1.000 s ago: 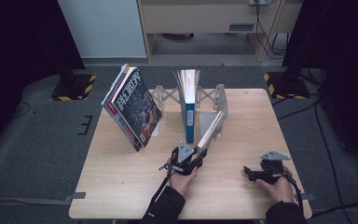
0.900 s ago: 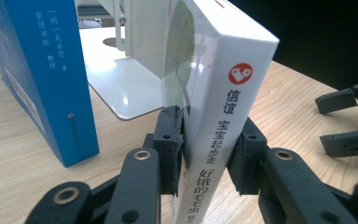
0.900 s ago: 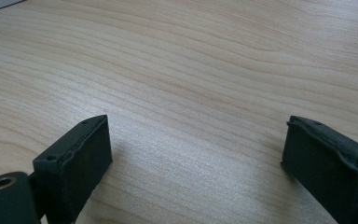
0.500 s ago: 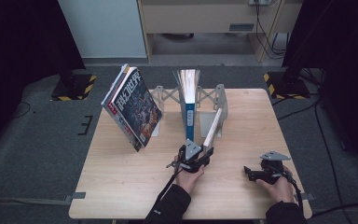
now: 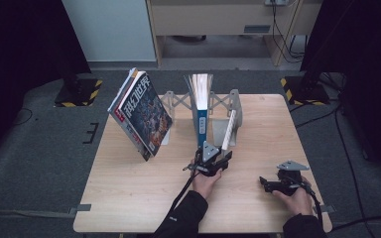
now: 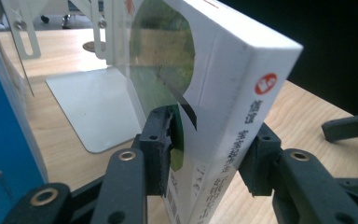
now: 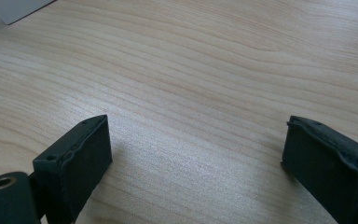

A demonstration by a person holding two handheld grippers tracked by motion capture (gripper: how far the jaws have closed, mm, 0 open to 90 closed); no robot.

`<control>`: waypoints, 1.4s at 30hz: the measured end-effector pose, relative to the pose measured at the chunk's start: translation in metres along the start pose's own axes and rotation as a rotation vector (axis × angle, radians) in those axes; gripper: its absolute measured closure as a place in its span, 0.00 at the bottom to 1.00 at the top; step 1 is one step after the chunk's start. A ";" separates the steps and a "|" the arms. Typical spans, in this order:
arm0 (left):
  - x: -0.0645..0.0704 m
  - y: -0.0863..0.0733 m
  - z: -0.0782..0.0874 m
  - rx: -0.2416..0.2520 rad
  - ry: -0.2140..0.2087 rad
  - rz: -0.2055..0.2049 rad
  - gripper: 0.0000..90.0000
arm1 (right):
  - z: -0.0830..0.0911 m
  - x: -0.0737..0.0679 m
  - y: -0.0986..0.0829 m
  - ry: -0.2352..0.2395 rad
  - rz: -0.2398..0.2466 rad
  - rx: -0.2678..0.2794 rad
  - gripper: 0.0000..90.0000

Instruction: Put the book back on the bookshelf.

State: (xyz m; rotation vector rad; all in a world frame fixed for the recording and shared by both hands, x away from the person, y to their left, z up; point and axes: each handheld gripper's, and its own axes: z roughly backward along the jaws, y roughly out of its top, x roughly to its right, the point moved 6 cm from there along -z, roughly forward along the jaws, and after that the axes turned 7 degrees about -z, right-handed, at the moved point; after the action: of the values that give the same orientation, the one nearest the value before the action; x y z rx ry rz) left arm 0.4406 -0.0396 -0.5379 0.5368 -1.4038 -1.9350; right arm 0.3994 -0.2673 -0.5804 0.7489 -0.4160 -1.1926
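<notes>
White book (image 5: 229, 130) standing nearly upright, leaning slightly, lower end sitting clamped in gripper jaws. White cover (image 6: 223, 84) carrying green round picture, red logo on spine. Sitting just beside blue book (image 5: 202, 111) in metal rack (image 5: 234, 101).

Both grippers (image 5: 226, 157) (image 5: 264, 181) are showing black jaws with brass-ringed screw holes and grey three-cornered top plates. Person's wearing black sleeves (image 5: 181, 218); black cables are trailing back.

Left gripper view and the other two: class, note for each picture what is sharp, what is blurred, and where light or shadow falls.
Left gripper view: the white book between the jaws is sharp at its spine, its glossy cover reflects light, and the blue book at the edge is soft. Right gripper view: wood grain crisp, jaws slightly blurred, a soft shadow beside one. High view: the table is evenly lit, the surroundings dark.
</notes>
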 end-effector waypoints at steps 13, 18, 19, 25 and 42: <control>0.006 0.001 0.019 -0.010 -0.051 -0.043 0.70 | 0.000 0.000 0.000 0.000 0.000 0.000 0.09; 0.004 0.002 0.014 -0.008 -0.055 -0.035 0.71 | 0.000 0.000 0.000 0.000 0.000 0.000 0.09; 0.004 0.003 0.012 -0.008 -0.054 -0.034 0.71 | 0.000 0.000 0.000 0.000 0.000 0.000 0.09; 0.001 0.009 0.000 -0.009 -0.039 -0.041 0.70 | 0.000 0.000 0.000 0.000 0.000 0.000 0.09; -0.007 0.023 -0.035 -0.015 0.009 -0.063 0.68 | 0.000 0.000 0.000 0.000 0.000 0.000 0.09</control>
State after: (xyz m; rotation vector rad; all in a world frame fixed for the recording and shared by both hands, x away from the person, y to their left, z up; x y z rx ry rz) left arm 0.4752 -0.0622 -0.5286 0.5878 -1.3805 -1.9887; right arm 0.3994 -0.2672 -0.5804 0.7490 -0.4160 -1.1924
